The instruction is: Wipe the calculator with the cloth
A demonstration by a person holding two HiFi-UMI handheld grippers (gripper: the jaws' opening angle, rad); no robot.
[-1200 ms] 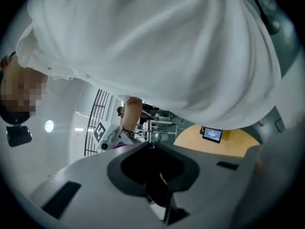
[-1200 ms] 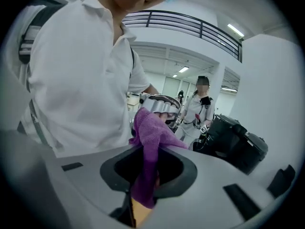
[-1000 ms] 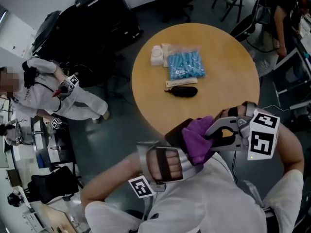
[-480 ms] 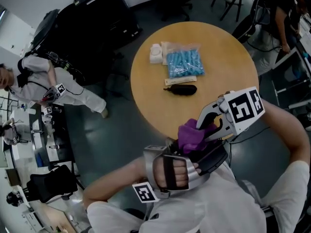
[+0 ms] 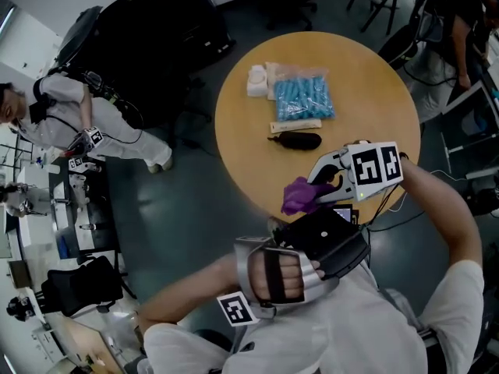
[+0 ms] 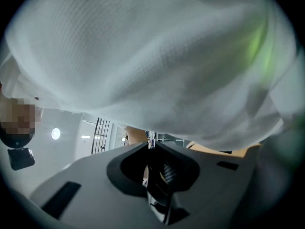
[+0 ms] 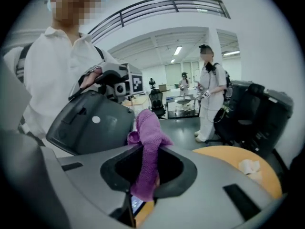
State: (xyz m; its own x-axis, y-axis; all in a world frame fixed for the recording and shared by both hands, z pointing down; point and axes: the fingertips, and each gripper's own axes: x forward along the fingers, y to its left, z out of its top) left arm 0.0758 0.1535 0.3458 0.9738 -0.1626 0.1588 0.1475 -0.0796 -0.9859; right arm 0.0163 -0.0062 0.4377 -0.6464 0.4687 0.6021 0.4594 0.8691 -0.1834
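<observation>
Left hand-held gripper (image 5: 296,249) pinching calculator (image 5: 329,241) by edge, holding it off surface (image 5: 366,92), near chest. Right hand-held gripper (image 5: 316,187) clamping purple cloth (image 5: 299,196), hanging just beside calculator.

Your left gripper (image 5: 290,244) sits close against your chest, its jaws just eased slightly wider yet clamped on the calculator (image 5: 327,240). Your right gripper (image 5: 316,187), elbow bent, tilts downward, its jaws pinching the cloth (image 5: 299,195).
</observation>
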